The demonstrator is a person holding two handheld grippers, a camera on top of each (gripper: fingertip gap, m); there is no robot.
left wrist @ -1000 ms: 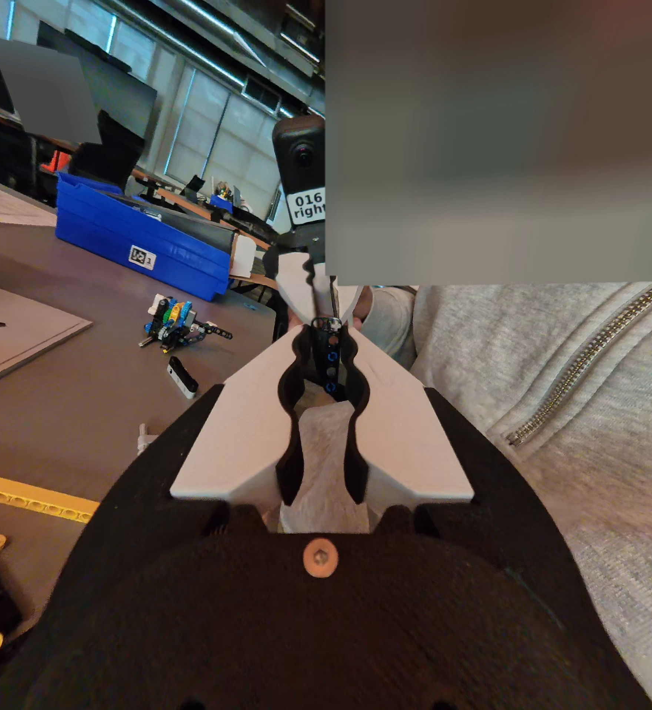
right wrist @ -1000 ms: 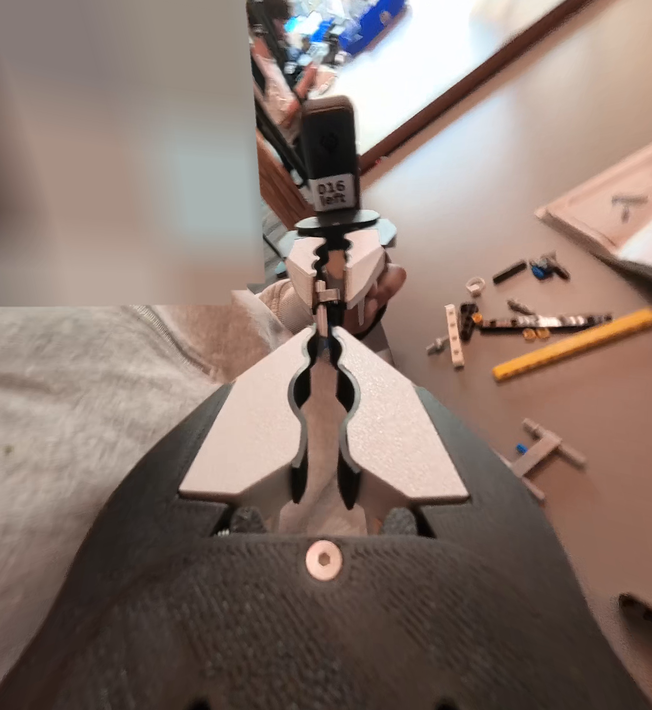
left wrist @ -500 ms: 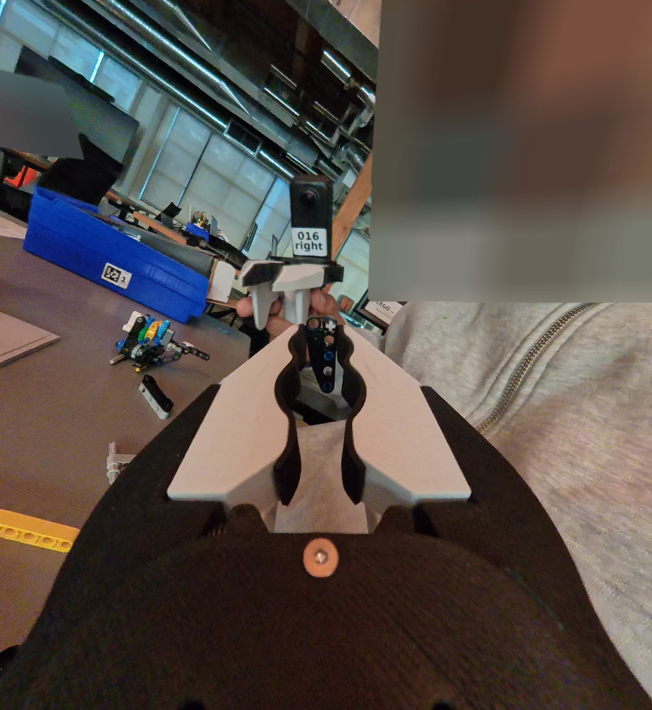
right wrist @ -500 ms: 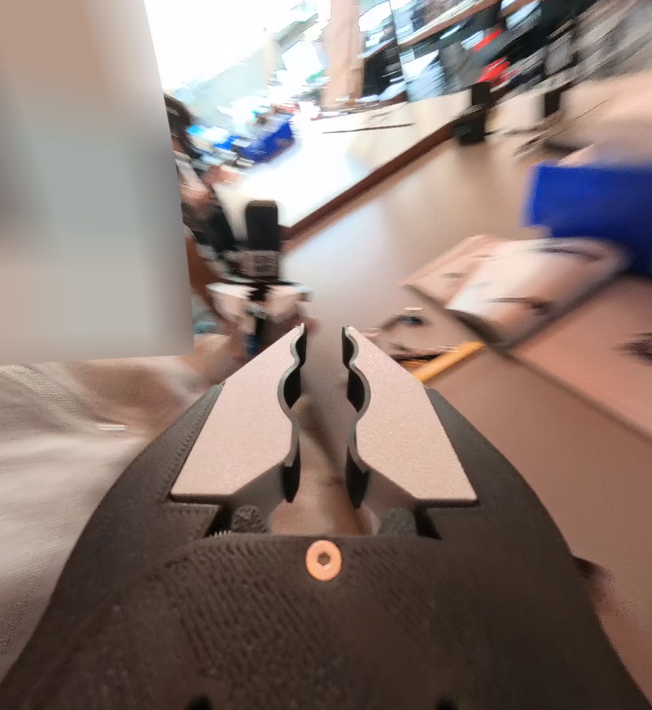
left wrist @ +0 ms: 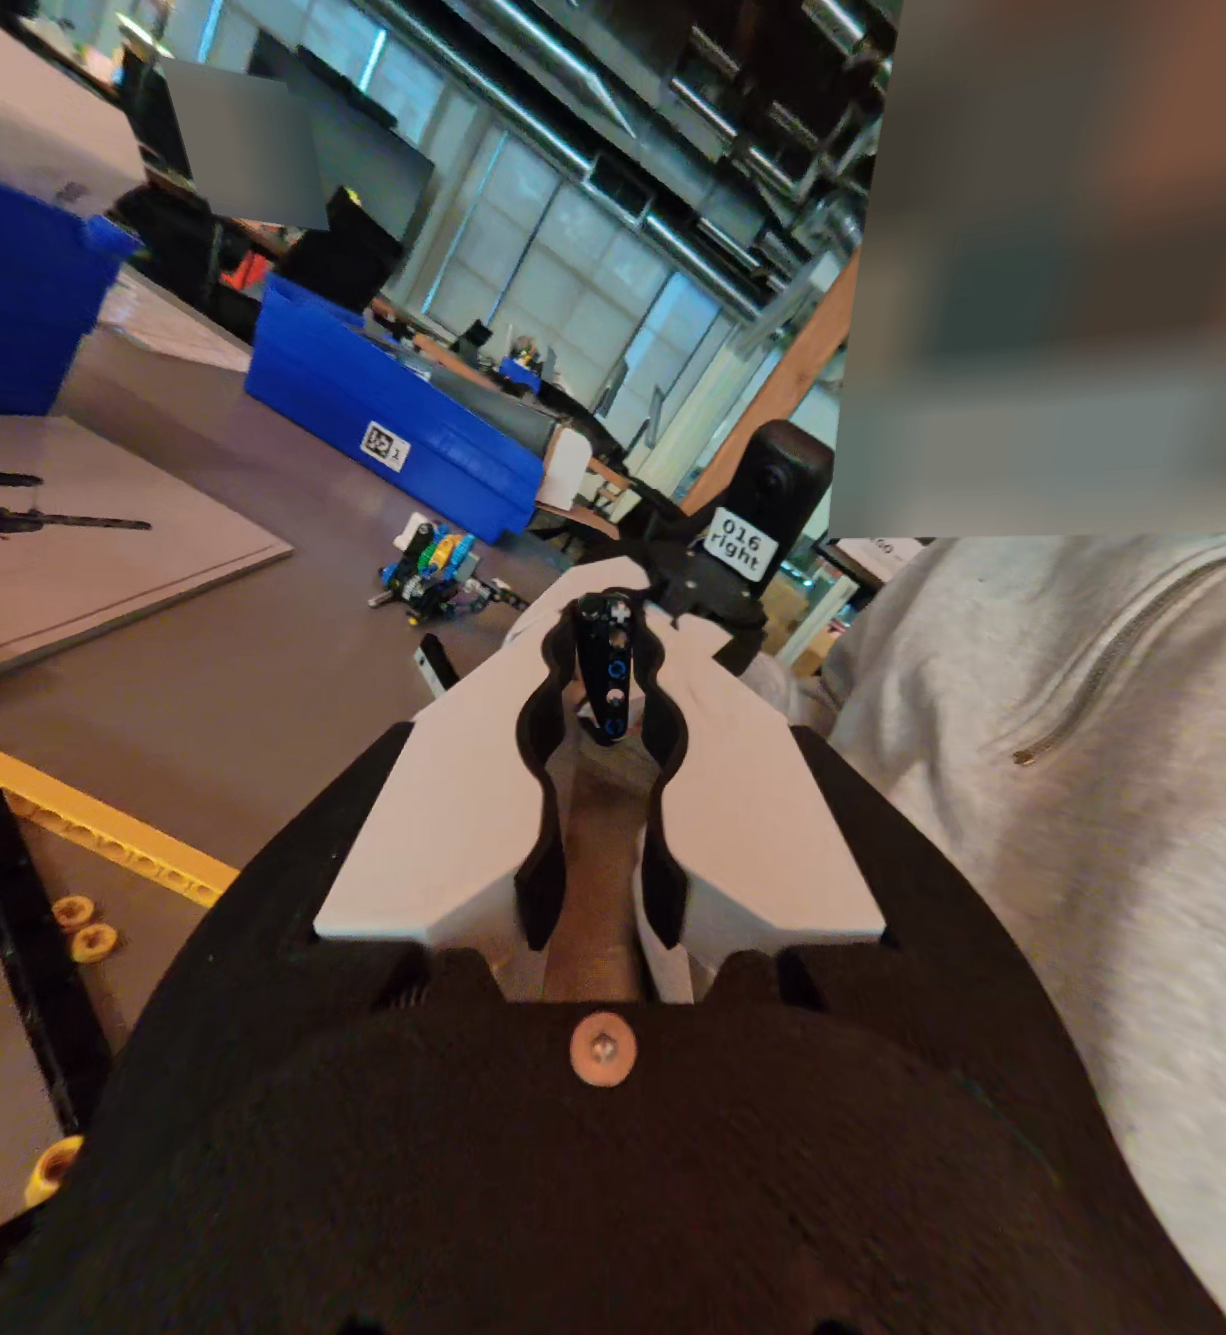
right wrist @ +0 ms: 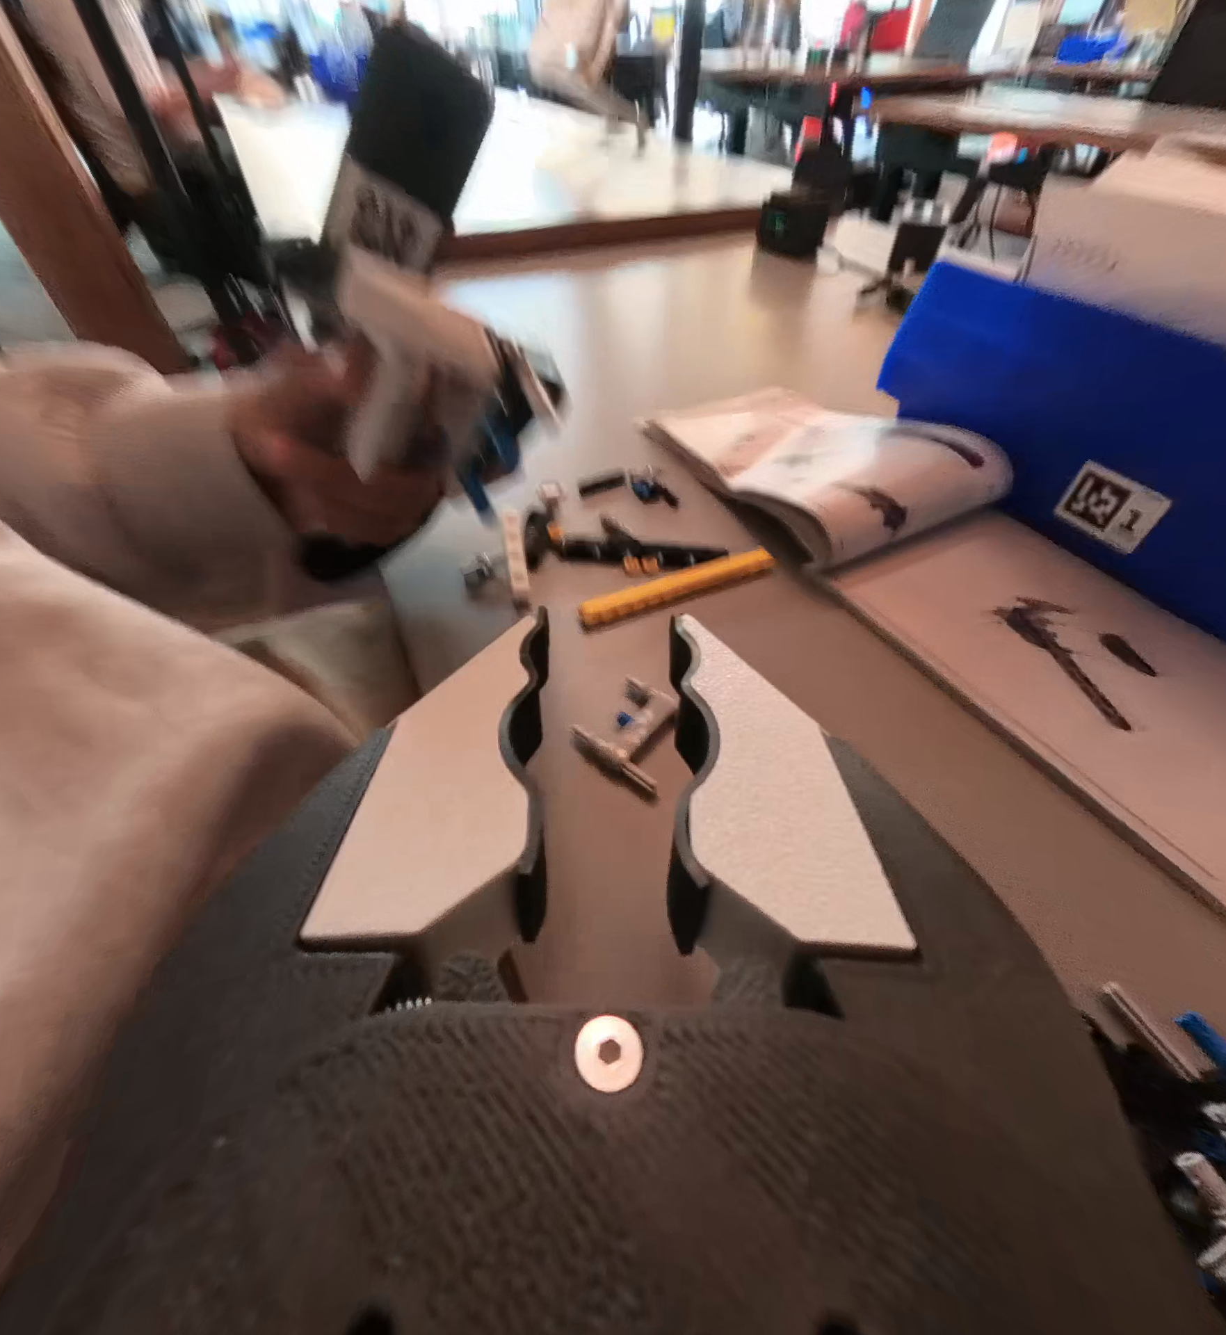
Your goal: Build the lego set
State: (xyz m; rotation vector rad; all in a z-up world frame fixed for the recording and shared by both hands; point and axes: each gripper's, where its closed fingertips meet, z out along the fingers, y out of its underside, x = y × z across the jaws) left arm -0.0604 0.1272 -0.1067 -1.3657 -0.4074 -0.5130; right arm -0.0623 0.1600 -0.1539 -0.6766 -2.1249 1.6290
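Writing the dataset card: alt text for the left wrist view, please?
The left gripper is shut on a short black beam with blue pins, held above a brown table. A yellow beam lies left, a blue bin behind.

Left gripper (left wrist: 606, 628) and right gripper (right wrist: 606, 636): black textured bodies, white wedge fingers (left wrist: 436, 816) with wavy black inner pads, one silver screw (left wrist: 601, 1047) centred. Grey zip hoodie (left wrist: 1072, 831) is worn.

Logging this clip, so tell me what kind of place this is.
Probably a big shared workshop or lab: exposed ceiling pipes, rows of work tables behind, and blue bins on a table.
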